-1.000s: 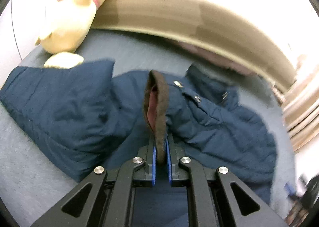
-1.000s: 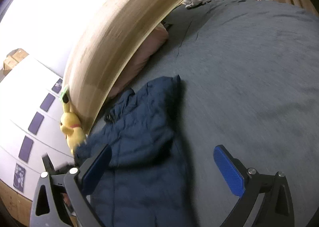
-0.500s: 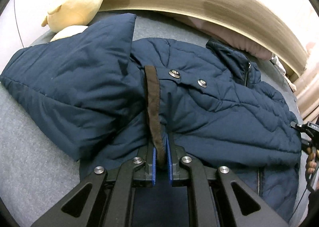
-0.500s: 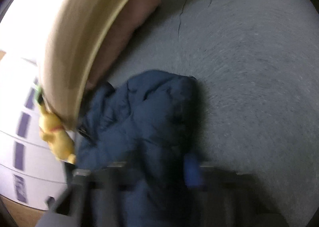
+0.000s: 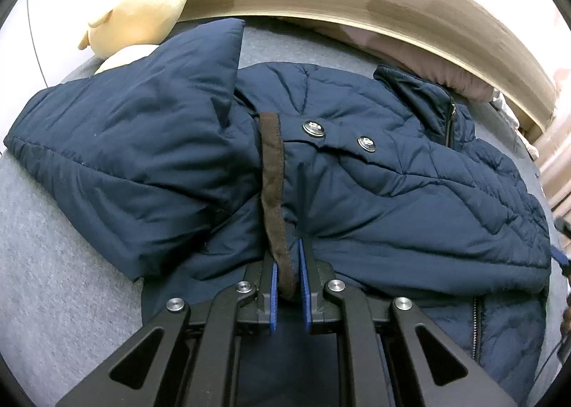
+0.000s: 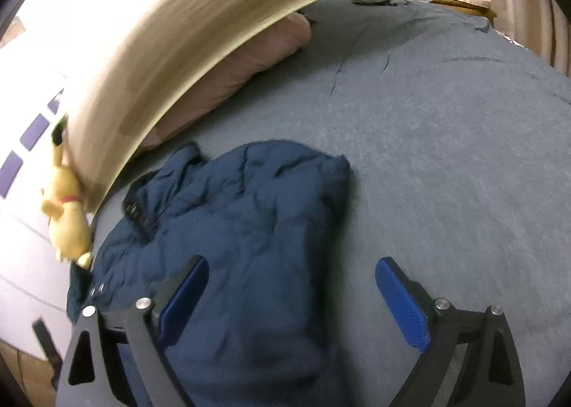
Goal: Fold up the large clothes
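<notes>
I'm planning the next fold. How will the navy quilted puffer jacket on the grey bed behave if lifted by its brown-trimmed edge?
The navy quilted puffer jacket will probably sag limply: it already creases around the shut left gripper. Its puffy padding suggests folds may spring open. The smooth shell looks slippery.

No text, label, brand, number or sign could be read in either view. The two metal snap buttons (image 5: 313, 129) on the navy jacket (image 5: 392, 192) carried an embossed mark, but it was too small and blurred to make out. At about nine o'clock in the right wrist view, the dark purple rectangles (image 6: 34, 126) on the white wall showed no legible writing.
</notes>
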{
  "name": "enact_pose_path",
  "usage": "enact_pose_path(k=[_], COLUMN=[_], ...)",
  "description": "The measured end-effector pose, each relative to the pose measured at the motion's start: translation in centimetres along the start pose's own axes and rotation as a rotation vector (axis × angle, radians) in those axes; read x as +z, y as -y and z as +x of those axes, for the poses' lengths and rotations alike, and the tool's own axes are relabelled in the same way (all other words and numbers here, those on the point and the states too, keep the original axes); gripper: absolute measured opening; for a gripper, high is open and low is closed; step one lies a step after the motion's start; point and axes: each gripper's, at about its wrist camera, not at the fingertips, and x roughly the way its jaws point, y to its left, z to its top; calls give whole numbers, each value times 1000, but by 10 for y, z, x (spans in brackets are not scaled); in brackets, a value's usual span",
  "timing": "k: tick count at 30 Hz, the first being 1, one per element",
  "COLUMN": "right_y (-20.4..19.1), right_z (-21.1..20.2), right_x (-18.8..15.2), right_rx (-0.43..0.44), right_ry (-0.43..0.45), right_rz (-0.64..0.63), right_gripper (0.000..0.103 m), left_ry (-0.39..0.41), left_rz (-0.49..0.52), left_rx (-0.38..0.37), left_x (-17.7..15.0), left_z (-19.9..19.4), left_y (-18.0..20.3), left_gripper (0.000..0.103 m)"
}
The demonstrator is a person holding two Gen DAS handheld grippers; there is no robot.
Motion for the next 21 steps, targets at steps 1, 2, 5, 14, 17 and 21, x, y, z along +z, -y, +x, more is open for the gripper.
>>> enact_pose_path(k=[1, 2, 5, 14, 17, 21], right_y=[0, 0, -7, -27, -42, -42], right_z=[-4, -6, 1, 8, 0, 10], right_x=[-3, -11, -22, -31, -35, -35], right_rx=[6, 14, 17, -134, -225, -274], right_ry=[-6, -24, -84, -75, -19, -121], right_rz=[0, -11, -70, -138, -174, -170], right_gripper=[96, 96, 71, 36, 103, 89], left_ry=[0, 1, 1, -23, -23, -33], left_rz=[0, -1, 1, 23, 51, 89], left_rx=[0, 0, 3, 23, 58, 88], left_x=[0, 0, -1, 2, 1, 4], left_z=[0, 0, -1, -2, 0, 1], left_y=[0, -1, -1, 3, 9, 15], left_gripper=[12, 12, 12, 14, 17, 20])
